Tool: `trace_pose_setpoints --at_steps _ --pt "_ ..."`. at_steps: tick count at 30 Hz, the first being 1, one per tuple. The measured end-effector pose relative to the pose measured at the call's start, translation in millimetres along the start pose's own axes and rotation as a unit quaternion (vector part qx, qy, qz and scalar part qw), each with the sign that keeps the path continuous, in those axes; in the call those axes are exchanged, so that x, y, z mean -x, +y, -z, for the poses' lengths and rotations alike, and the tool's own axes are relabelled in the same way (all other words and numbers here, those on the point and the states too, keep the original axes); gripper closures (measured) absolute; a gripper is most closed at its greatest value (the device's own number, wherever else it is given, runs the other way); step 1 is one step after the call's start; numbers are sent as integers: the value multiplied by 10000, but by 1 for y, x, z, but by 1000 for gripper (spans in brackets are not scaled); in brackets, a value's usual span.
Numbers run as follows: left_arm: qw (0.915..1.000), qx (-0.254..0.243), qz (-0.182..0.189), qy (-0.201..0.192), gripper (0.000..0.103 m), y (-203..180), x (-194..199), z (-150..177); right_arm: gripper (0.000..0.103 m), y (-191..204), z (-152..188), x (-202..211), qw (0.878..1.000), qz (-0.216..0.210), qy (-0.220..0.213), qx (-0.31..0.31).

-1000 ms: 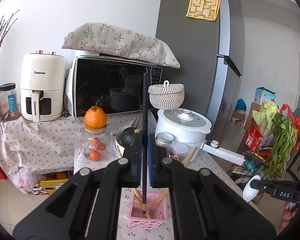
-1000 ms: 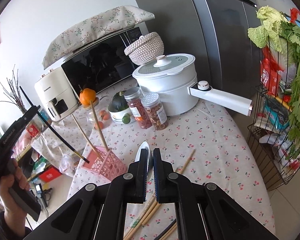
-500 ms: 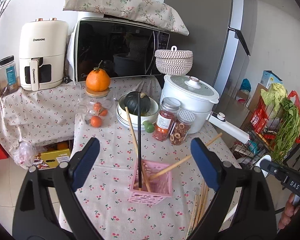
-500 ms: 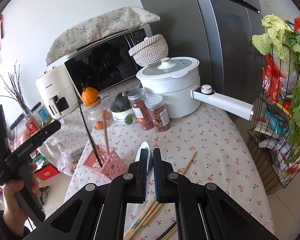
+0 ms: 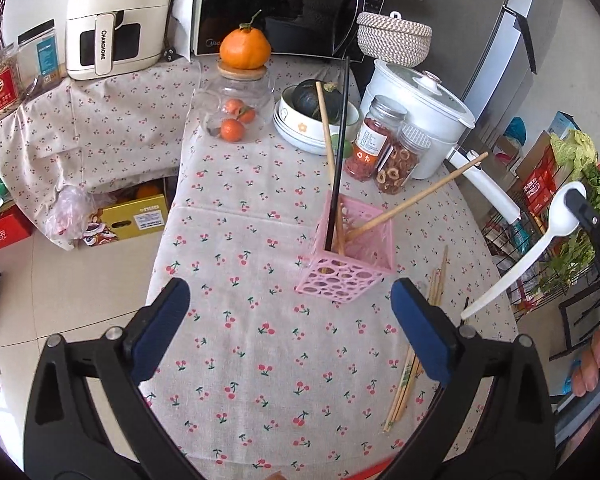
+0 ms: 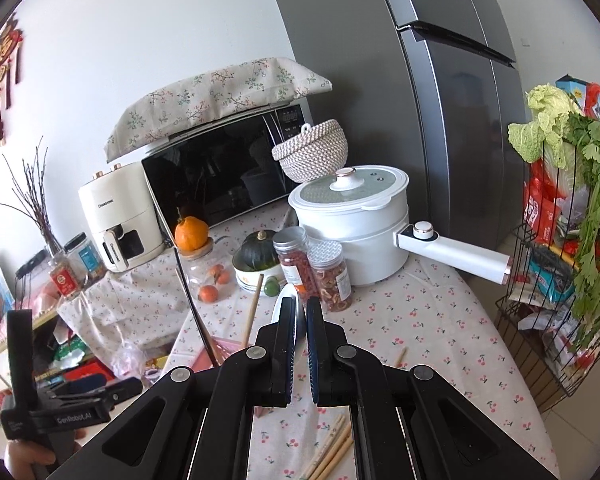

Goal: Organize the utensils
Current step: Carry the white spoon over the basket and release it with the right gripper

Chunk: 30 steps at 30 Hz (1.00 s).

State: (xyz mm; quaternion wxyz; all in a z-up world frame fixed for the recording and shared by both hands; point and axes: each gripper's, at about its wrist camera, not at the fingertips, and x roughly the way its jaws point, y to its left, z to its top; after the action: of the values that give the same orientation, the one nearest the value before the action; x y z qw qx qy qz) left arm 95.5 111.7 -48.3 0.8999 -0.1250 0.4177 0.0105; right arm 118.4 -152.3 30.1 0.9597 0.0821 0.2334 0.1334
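Now left gripper (image 5: 288, 328) opening, empty; right gripper (image 6: 301, 312) clamps white spoon (image 5: 540, 240) bowl: light, stiff, slippery, likely brittle.

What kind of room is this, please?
Most likely a home kitchen: a microwave, an air fryer and a tall fridge stand around a cloth-covered table with food jars.

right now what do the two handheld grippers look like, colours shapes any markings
Both are matte black plastic with two long angled fingers, silver rivets at the joints and dark blue pads on the inner faces. The left gripper shows its blue pads clearly; from the right wrist view its body carries white "GenRobot.AI" lettering. The right gripper is the same build. No sleeves or cables show.
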Motion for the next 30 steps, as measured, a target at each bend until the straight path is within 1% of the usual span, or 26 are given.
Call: trace_pose_setpoints --at_steps 3,6,9,13,16,20,23,24,25,26,29,30 --pt "9998 -111 -44 127 3 5 -2 7 97 21 -4 -6 9994 57 -291 181" --pt "9994 -211 -105 257 3 10 -6 12 97 45 -1 -13 9965 213 -599 552" --pt "9989 -229 -122 387 3 16 -10 15 97 67 3 -28 9931 333 -718 869" --pt "9987 -197 -89 467 3 25 -10 17 97 90 10 -53 9878 537 -741 1258" --pt "9987 -187 -76 466 3 29 -8 16 97 100 19 -69 9836 685 -679 1527" --pt "9986 -163 -78 490 3 33 -10 15 97 102 28 -79 9824 735 -565 1620" --pt "9985 -153 -72 521 3 34 -10 16 97 101 29 -82 9843 644 -437 1585" --pt "9985 -157 -71 525 3 34 -10 16 95 101 29 -82 9852 597 -386 1562" --pt "9985 -160 -67 527 3 34 -9 17 90 101 28 -81 9857 575 -372 1540" --pt "9985 -161 -63 526 3 34 -9 17 88 100 28 -79 9858 573 -387 1529" --pt "9985 -161 -53 527 3 33 -9 17 86 100 26 -71 9861 547 -423 1511" --pt "9985 -160 -50 528 3 33 -9 17 84 99 25 -68 9863 543 -431 1494"
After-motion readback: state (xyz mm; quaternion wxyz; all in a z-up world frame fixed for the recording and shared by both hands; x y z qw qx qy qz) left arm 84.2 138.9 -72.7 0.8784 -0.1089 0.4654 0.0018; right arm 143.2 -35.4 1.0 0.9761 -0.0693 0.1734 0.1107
